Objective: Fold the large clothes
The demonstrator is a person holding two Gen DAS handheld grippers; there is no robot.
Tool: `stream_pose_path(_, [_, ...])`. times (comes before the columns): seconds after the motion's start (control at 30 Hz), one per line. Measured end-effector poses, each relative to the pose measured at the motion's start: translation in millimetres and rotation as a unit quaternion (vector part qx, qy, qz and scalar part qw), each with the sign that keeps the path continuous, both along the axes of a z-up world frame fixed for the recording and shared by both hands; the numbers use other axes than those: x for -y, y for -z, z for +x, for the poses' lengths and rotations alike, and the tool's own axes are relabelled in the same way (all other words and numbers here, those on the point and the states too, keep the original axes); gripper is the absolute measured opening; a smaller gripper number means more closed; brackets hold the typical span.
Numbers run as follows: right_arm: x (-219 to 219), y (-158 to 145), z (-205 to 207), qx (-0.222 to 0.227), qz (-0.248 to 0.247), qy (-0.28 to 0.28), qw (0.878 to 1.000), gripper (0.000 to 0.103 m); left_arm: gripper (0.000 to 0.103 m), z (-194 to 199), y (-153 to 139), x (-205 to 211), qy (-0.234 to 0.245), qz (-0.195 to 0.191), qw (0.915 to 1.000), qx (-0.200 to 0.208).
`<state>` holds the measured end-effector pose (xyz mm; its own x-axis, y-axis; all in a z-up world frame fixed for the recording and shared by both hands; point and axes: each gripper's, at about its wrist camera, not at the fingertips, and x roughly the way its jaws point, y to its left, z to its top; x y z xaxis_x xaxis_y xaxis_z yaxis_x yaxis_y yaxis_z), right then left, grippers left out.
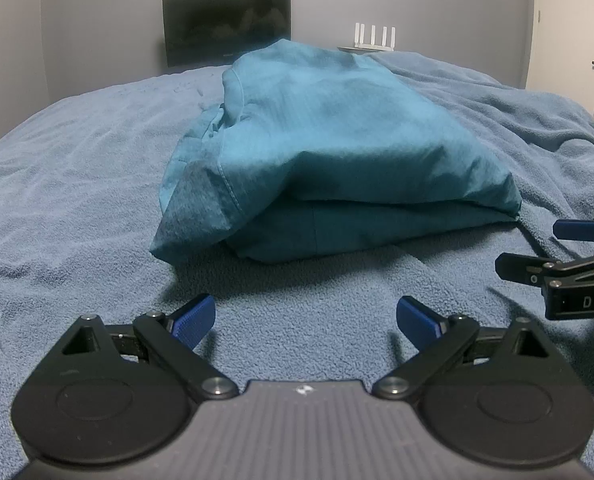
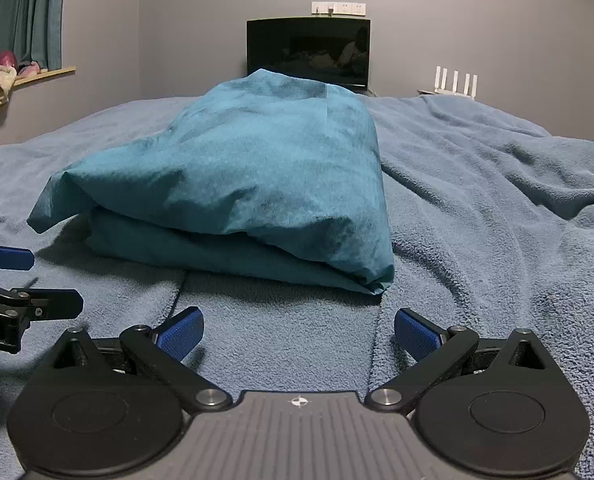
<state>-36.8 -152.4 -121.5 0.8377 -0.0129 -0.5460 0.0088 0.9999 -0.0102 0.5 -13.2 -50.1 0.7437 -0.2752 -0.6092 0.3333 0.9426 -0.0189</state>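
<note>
A teal garment (image 1: 329,152) lies folded in a thick stack on a blue fleece blanket (image 1: 77,184); it also shows in the right wrist view (image 2: 237,184). My left gripper (image 1: 305,316) is open and empty, low over the blanket just in front of the garment's near edge. My right gripper (image 2: 299,334) is open and empty, also in front of the near edge, to the right of the left one. The right gripper's side shows at the left wrist view's right edge (image 1: 569,256). The left gripper's side shows at the right wrist view's left edge (image 2: 13,284).
The blanket (image 2: 497,200) covers a bed and is rumpled on the right. A dark monitor (image 2: 309,52) and a white router (image 2: 455,82) stand past the far edge. A shelf with soft items (image 2: 1,80) is on the left wall.
</note>
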Motion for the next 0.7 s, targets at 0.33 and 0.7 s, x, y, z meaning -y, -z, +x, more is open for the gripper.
stream_pose_path(0.33, [1.1,1.3,1.6,-0.004,-0.001,0.0,1.0,0.103,0.098,-0.7,-0.3,0.7,-0.001,0.0,1.0,0.0])
stream_pose_path(0.7, [0.8,2.4,1.8,-0.005,-0.001,0.0,1.0,0.103,0.098,-0.8,-0.2,0.4,0.0,0.0,1.0,-0.001])
